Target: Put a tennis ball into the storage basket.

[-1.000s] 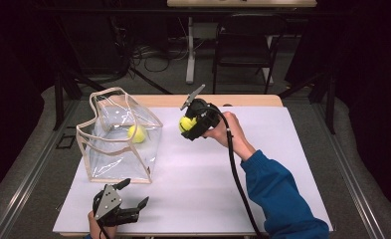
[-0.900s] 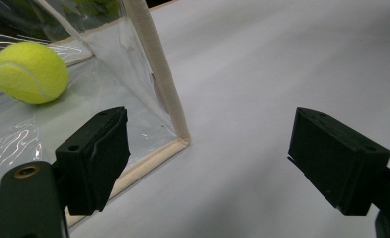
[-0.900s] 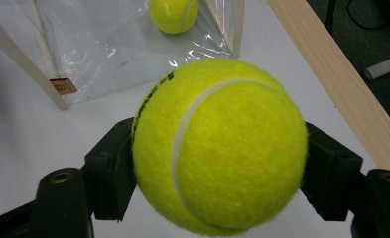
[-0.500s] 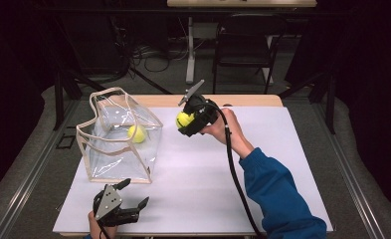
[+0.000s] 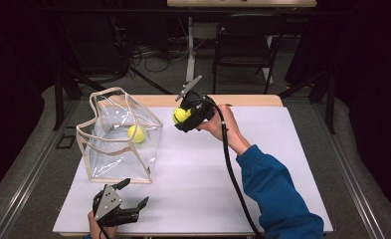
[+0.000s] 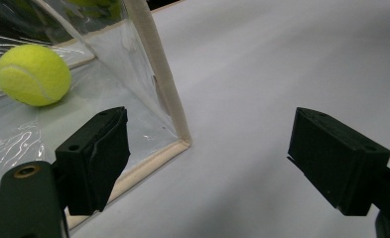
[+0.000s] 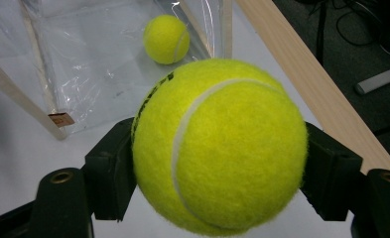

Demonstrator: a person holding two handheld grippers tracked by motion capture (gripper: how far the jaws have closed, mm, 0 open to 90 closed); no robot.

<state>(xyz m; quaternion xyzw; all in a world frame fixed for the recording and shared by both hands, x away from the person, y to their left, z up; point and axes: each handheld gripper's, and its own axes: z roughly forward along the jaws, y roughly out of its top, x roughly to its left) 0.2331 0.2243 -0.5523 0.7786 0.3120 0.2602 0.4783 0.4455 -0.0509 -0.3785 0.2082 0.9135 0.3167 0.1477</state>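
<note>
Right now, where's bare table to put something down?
Free: the white table right of the clear bag, and the strip between bag and left gripper. Crowded: the far left, where bag and right gripper with its ball meet.

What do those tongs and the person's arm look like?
Both tongs are black with two blocky jaws. The left tongs carry a grey three-cornered plate; the right tongs trail a thick black cable. The person wears a blue sleeve.

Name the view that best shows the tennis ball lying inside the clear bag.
The left gripper view: the ball in the bag is large and sharp behind the clear bag. The right gripper view has it smaller; the high view, tiny.
</note>
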